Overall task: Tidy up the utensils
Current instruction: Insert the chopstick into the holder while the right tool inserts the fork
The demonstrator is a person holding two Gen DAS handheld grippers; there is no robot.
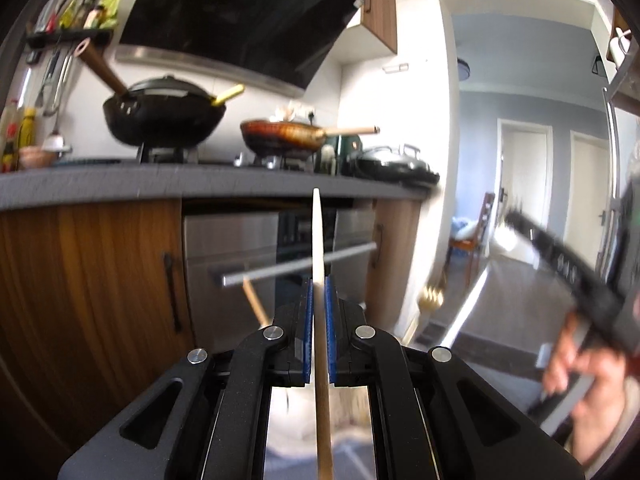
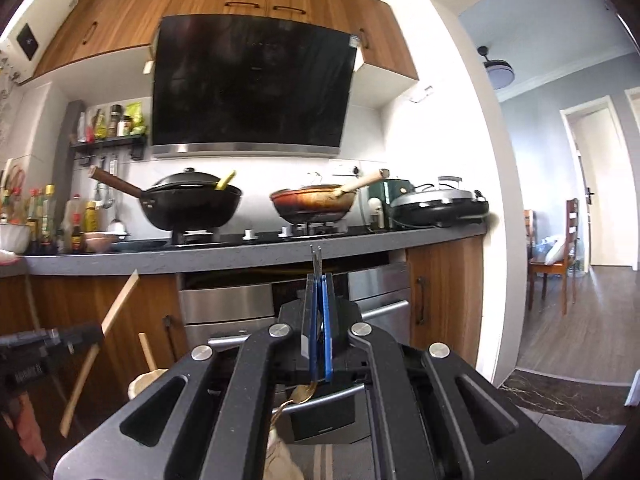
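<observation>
My left gripper (image 1: 319,296) is clamped on a long wooden utensil (image 1: 318,240), seen edge-on, its upper end reaching to about counter height. My right gripper (image 2: 319,292) is pinched shut on a thin metal utensil (image 2: 316,258), probably a spoon, with a gold bowl (image 2: 305,392) hanging below the pads. Both are gripped partway along, so I judge either could pivot or slip if I swing fast, and the wooden one could knock the oven handle (image 1: 300,266). The grey counter (image 2: 256,252) ahead holds a black wok (image 2: 192,204), a frying pan (image 2: 312,200), bottles and an electric griddle (image 2: 440,204). A doorway (image 2: 560,200) on the right leads to a room with chairs.
</observation>
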